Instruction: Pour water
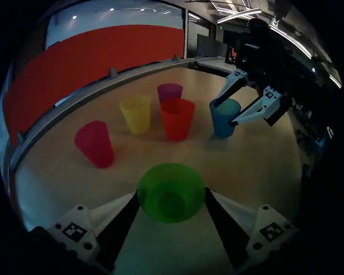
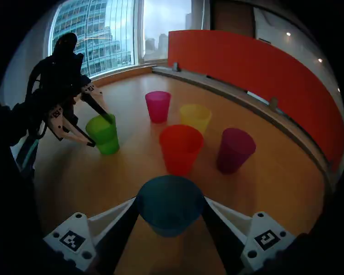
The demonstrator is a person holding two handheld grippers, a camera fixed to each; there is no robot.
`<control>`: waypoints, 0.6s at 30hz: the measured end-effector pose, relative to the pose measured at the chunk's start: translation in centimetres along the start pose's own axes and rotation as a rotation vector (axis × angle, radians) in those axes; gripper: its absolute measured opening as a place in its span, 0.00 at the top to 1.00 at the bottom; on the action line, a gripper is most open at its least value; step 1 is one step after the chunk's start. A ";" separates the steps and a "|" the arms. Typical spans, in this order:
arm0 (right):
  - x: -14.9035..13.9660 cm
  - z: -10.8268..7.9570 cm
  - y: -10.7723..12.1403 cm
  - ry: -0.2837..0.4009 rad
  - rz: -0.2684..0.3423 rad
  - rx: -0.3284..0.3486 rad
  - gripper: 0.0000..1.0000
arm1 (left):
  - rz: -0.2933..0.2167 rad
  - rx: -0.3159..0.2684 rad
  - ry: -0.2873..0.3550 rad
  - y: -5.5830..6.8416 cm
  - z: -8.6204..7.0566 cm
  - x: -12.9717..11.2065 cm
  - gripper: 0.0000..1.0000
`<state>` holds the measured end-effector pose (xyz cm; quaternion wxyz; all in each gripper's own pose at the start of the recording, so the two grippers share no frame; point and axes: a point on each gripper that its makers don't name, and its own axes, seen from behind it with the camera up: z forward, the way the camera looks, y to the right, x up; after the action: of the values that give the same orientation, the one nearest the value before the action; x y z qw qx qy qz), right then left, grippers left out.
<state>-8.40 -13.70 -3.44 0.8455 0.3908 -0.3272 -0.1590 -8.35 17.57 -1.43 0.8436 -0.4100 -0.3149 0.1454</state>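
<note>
The blue cup (image 2: 169, 208) sits upright between the fingers of the right gripper (image 2: 169, 201), whose jaws press against both of its sides. The green cup (image 1: 171, 183) is held the same way by the left gripper (image 1: 171, 193), jaws clamped on its wall. Seen from the opposite gripper, each cup appears to stand on the table (image 1: 254, 156). The two are well apart and neither is tilted. We cannot tell whether either cup holds water, as the interiors are too dim.

We judge the task to be at the grasp stage: both cups are secured, and no pour has begun. Remaining steps: lift one cup, bring it over the other, tilt, return upright.

Between the held cups stand an orange cup (image 1: 177, 118), a yellow cup (image 1: 136, 113), a purple cup (image 1: 169, 91) and a pink cup (image 1: 95, 143), all upright. We would route the transfer above them.
</note>
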 end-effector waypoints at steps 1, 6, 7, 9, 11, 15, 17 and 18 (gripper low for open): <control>0.0 0.0 0.0 0.000 0.000 0.000 0.07 | 0.000 0.000 -0.002 0.0 0.0 0.0 0.02; 0.0 0.0 -0.1 0.002 0.000 -0.001 0.07 | 0.004 0.005 -0.009 -0.1 -0.1 -0.2 0.02; 0.0 0.0 -0.1 0.001 0.001 -0.001 0.07 | 0.004 0.006 -0.010 -0.1 -0.1 -0.3 0.02; -0.1 0.0 -0.2 0.001 0.002 -0.001 0.07 | 0.005 0.008 -0.012 -0.1 -0.2 -0.4 0.02; -0.2 0.0 -0.2 0.002 0.005 -0.003 0.07 | 0.005 0.012 -0.015 -0.1 -0.3 -0.6 0.02; -0.2 0.0 -0.2 0.009 0.016 -0.005 0.07 | 0.004 0.013 -0.023 -0.1 -0.5 -1.2 0.02; -0.3 0.0 -0.2 0.011 0.021 -0.006 0.07 | 0.002 0.012 -0.025 0.0 -0.6 -1.5 0.02; -0.4 -0.1 -0.2 0.010 0.021 -0.006 0.07 | 0.001 0.013 -0.026 0.1 -0.6 -1.6 0.02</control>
<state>-8.64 -13.57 -3.83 0.8501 0.3854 -0.3264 -0.1491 -9.14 16.47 -2.43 0.8419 -0.4028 -0.3248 0.1530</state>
